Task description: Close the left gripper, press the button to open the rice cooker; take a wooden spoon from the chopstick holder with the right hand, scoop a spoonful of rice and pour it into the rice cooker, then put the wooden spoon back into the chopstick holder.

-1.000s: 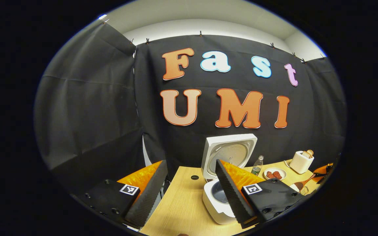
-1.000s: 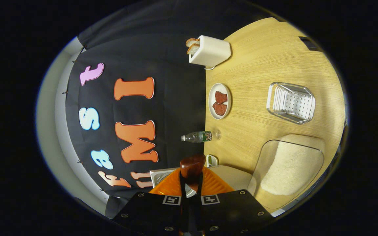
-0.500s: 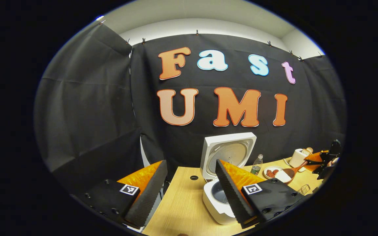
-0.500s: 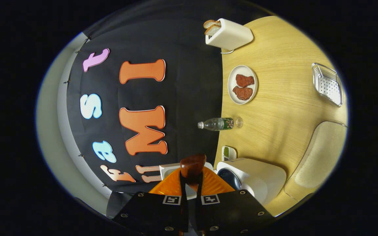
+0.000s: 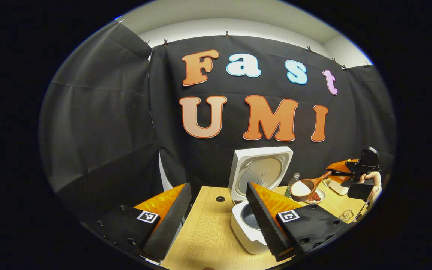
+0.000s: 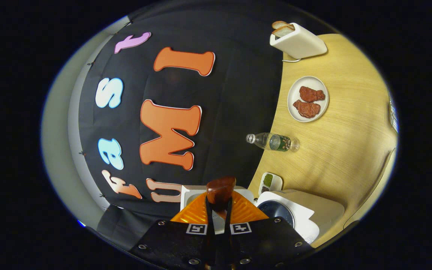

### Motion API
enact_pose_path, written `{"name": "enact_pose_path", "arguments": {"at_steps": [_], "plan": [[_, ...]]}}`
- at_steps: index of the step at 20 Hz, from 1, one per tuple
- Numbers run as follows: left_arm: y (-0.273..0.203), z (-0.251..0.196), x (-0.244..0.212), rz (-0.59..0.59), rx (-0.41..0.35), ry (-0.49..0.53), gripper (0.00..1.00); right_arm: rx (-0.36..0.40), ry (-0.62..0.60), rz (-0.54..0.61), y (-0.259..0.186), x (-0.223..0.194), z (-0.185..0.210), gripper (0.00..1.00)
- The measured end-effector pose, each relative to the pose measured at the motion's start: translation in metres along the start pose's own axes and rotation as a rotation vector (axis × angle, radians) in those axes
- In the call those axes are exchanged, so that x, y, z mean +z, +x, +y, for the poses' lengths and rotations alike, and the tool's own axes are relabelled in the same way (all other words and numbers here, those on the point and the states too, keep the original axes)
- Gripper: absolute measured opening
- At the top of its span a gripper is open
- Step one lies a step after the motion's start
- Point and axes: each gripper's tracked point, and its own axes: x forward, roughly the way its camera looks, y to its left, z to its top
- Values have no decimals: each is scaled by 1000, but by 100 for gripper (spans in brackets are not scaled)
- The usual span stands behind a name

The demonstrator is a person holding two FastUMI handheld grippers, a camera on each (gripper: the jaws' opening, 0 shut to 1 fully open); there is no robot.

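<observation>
The right gripper (image 6: 218,210) pinches a brown wooden spoon (image 5: 308,185) heaped with what looks like rice, beside the open white rice cooker (image 5: 255,195); the left gripper (image 5: 216,217) stands spread.

Evenly bright, sharp views; strong fisheye bending toward edges.

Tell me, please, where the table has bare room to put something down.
Bare wood lies in front and left of the rice cooker, by the table hole. Another patch lies between bottle, plate and toaster. Crowded: around the cooker's open lid, small dish and bottle.
</observation>
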Motion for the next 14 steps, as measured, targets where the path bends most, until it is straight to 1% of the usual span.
{"name": "enact_pose_path", "arguments": {"at_steps": [3, 4, 5, 6, 7, 8, 9, 10, 14], "plan": [[1, 7, -2, 2, 13, 1, 100, -9, -101, -2, 7, -7, 3, 8], [2, 8, -4, 6, 14, -1, 96, -4, -117, -1, 9, -9, 6, 8], [3, 9, -4, 10, 15, -4, 96, -3, -132, 5, 12, -13, 8, 8], [2, 9, -6, 12, 16, -6, 100, -5, -149, 7, 15, -15, 9, 8], [2, 9, -6, 12, 20, -3, 96, -8, -171, 8, 16, -18, 8, 8], [1, 10, -7, 10, 22, 2, 100, -14, -195, 5, 17, -20, 7, 8], [0, 10, -5, 6, 22, 6, 96, -19, -220, 2, 17, -21, 6, 8], [0, 10, -4, 4, 21, 8, 99, -22, -244, -3, 18, -22, 4, 8], [1, 10, -3, 0, 19, 0, 100, -23, -342, -22, 22, -23, 8, 8]]}}
